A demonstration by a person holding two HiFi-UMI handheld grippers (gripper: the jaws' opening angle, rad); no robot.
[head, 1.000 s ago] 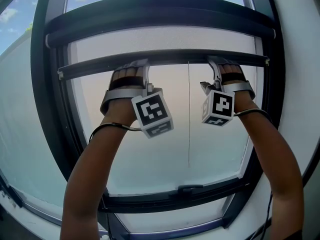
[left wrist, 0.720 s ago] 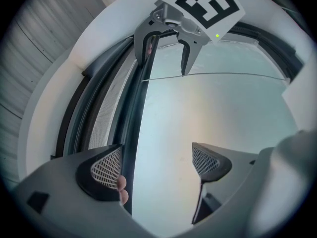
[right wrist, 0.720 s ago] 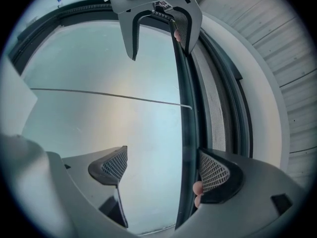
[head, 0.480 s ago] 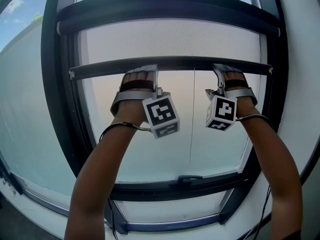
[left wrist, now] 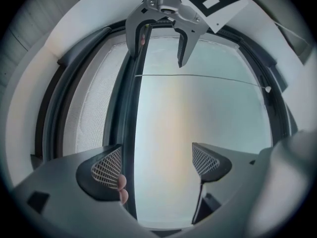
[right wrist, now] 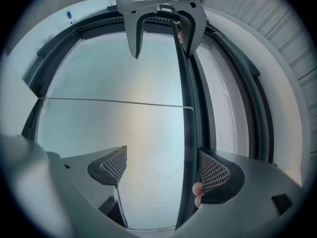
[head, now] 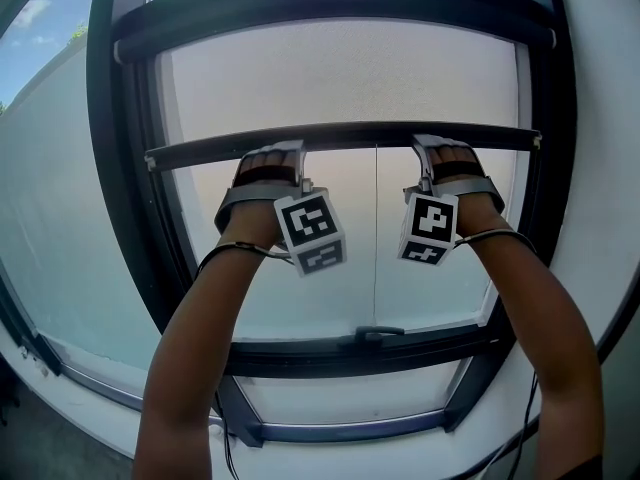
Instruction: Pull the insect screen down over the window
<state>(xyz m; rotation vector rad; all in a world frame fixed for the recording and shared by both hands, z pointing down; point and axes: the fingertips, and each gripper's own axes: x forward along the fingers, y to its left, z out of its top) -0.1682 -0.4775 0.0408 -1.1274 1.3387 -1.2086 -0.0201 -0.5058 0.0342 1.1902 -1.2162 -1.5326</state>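
Note:
The insect screen's dark bottom bar [head: 340,138] runs across the window, with pale mesh [head: 340,73] stretched above it up to the top housing [head: 330,8]. My left gripper [head: 272,158] and right gripper [head: 435,153] both reach up to the bar, a hand's width apart on either side of the thin pull cord [head: 376,238]. In the left gripper view the bar [left wrist: 131,128] lies just inside the left pad [left wrist: 108,166] of the open left gripper [left wrist: 158,163]. In the right gripper view the bar [right wrist: 190,128] lies against the right pad [right wrist: 214,172] of the open right gripper [right wrist: 161,168]. Fingertips show behind each bar.
The window's dark frame [head: 125,188] curves round both sides, and its lower rail with a handle [head: 375,338] crosses below my arms. White wall [head: 600,168] borders the right side. Frosted glass fills the opening under the bar.
The bottom bar has come down with both grippers on it, and a taller band of mesh shows above it than one second ago.

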